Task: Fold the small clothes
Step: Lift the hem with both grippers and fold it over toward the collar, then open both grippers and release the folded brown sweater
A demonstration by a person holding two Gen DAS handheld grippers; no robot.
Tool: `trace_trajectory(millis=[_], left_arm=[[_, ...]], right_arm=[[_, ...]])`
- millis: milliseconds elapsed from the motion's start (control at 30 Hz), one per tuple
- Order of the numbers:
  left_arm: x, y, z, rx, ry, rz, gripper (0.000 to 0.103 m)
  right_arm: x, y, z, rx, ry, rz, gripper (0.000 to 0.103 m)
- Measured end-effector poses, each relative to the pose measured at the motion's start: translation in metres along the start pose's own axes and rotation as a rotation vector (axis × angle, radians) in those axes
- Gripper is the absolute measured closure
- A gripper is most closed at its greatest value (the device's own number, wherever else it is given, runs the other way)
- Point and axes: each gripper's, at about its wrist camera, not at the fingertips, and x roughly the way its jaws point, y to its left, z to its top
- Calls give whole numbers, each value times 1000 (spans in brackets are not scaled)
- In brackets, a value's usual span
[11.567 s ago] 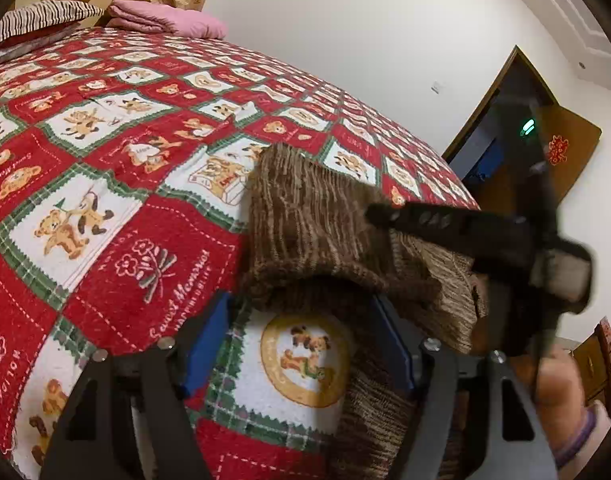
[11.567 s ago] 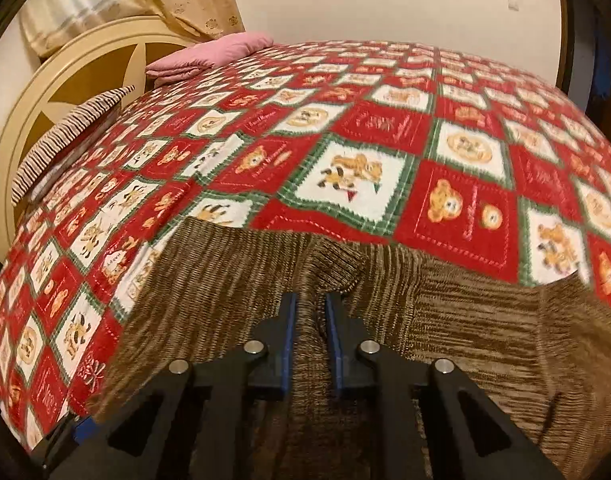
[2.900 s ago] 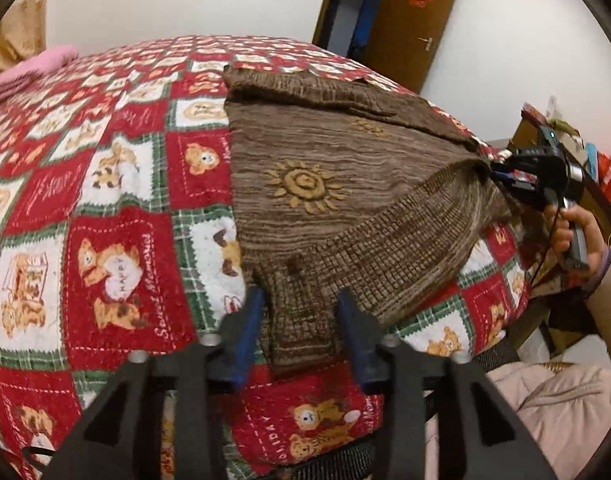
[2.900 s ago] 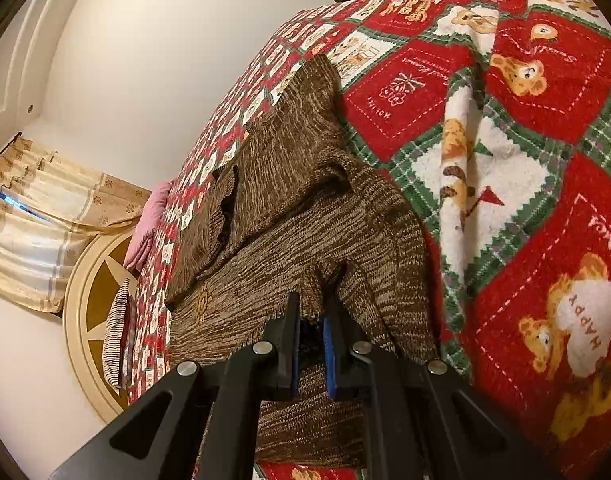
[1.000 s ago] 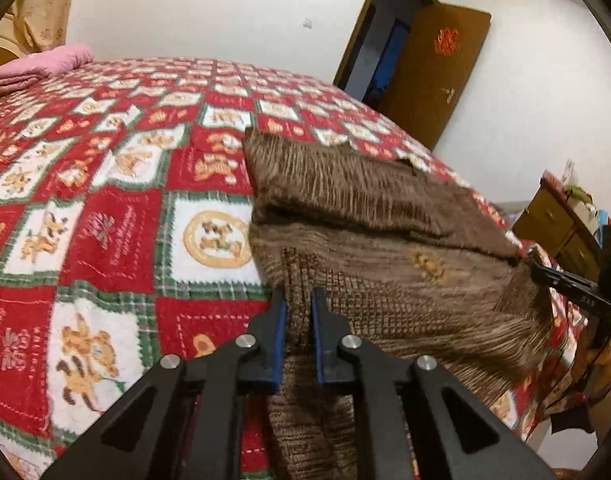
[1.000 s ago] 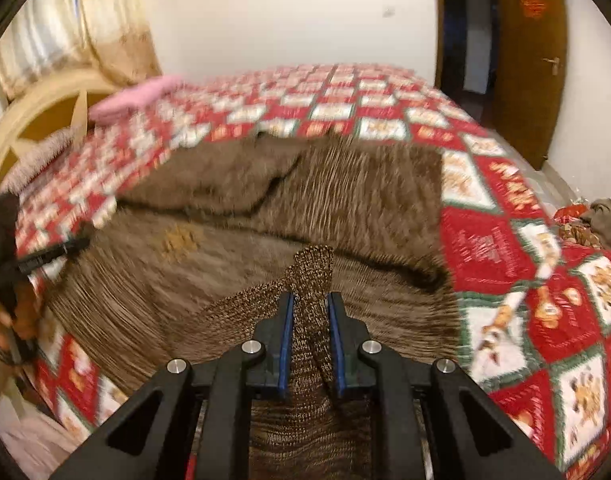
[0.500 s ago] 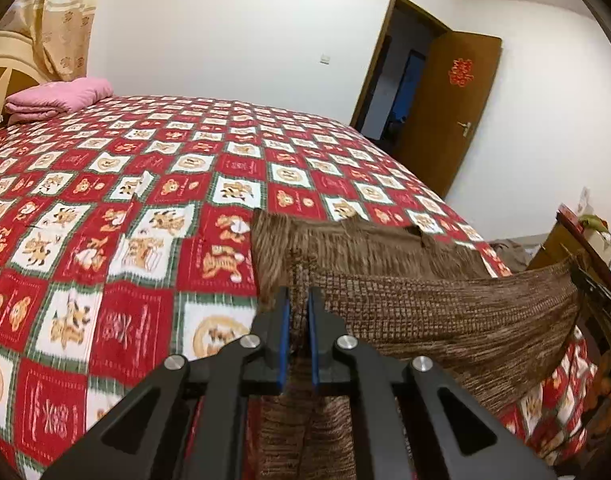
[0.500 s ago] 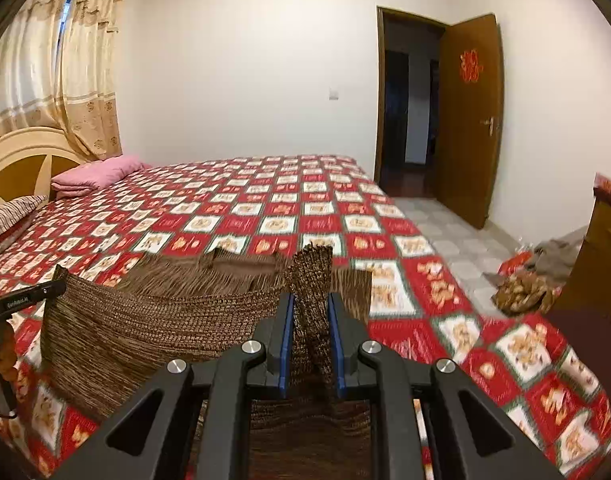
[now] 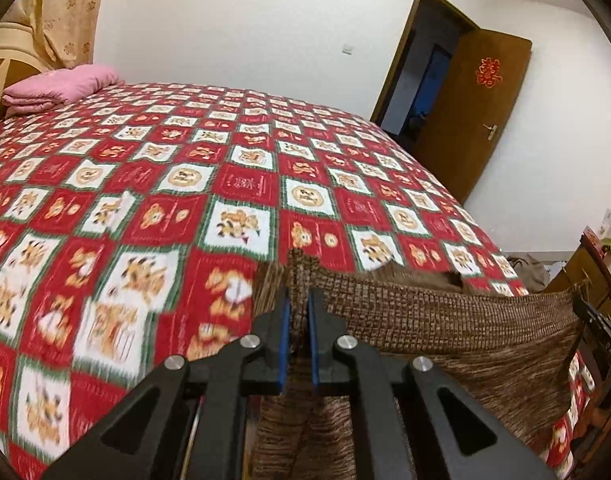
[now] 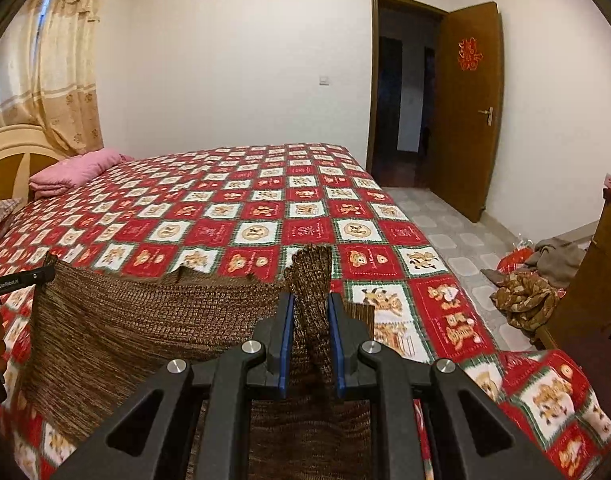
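A brown knit sweater (image 9: 445, 332) hangs stretched between my two grippers above the near edge of the bed; it also shows in the right wrist view (image 10: 145, 320). My left gripper (image 9: 299, 308) is shut on one corner of its hem. My right gripper (image 10: 309, 312) is shut on the other corner. Each gripper shows at the far end of the sweater in the other's view: the right one (image 9: 597, 320) and the left one (image 10: 21, 280). The sweater's lower part is hidden below the frames.
The bed has a red, white and green bear-print quilt (image 9: 185, 184). A pink folded blanket (image 9: 57, 88) lies at the headboard. An open brown door (image 10: 465, 108), clothes on the floor (image 10: 533, 284) and a wooden cabinet (image 10: 597, 280) are to the right.
Both grippers have lifted the sweater off the quilt and hold it up, stretched taut between them. Both views now look higher across the bed.
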Motion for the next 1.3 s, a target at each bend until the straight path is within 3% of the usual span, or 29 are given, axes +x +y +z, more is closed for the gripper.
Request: trace_trajectory(millis=[333, 500, 533, 633, 667, 767, 867, 900, 967, 1100, 1167, 1300], left_arm=[[83, -7, 32, 0, 35, 55, 95], [129, -1, 12, 4, 148, 141, 94], [129, 1, 13, -4, 152, 141, 92], [130, 2, 15, -11, 168, 171, 80], [129, 1, 15, -14, 167, 190, 72], [123, 3, 16, -36, 166, 227, 45], [95, 13, 17, -68, 139, 189, 42], [76, 14, 15, -57, 118, 194, 37], [54, 13, 7, -27, 95, 205, 32], [17, -11, -27, 74, 88, 156, 32], [3, -26, -49, 111, 84, 152, 32], [-14, -39, -85, 124, 88, 137, 32]], right_arm=[[104, -21, 10, 61, 74, -73, 86], [157, -22, -13, 50, 222, -87, 86], [158, -23, -12, 59, 225, -87, 79], [162, -30, -13, 89, 253, -124, 47], [162, -33, -14, 104, 257, -116, 45], [145, -45, -13, 178, 187, -83, 45], [84, -68, -10, 320, -10, -125, 45], [67, -70, -11, 330, -37, -133, 45], [43, -64, -18, 295, -18, -104, 45], [24, -30, -40, 168, 65, -11, 48], [19, -9, -55, 106, 98, 25, 67], [11, 18, -82, 31, 157, 70, 69]])
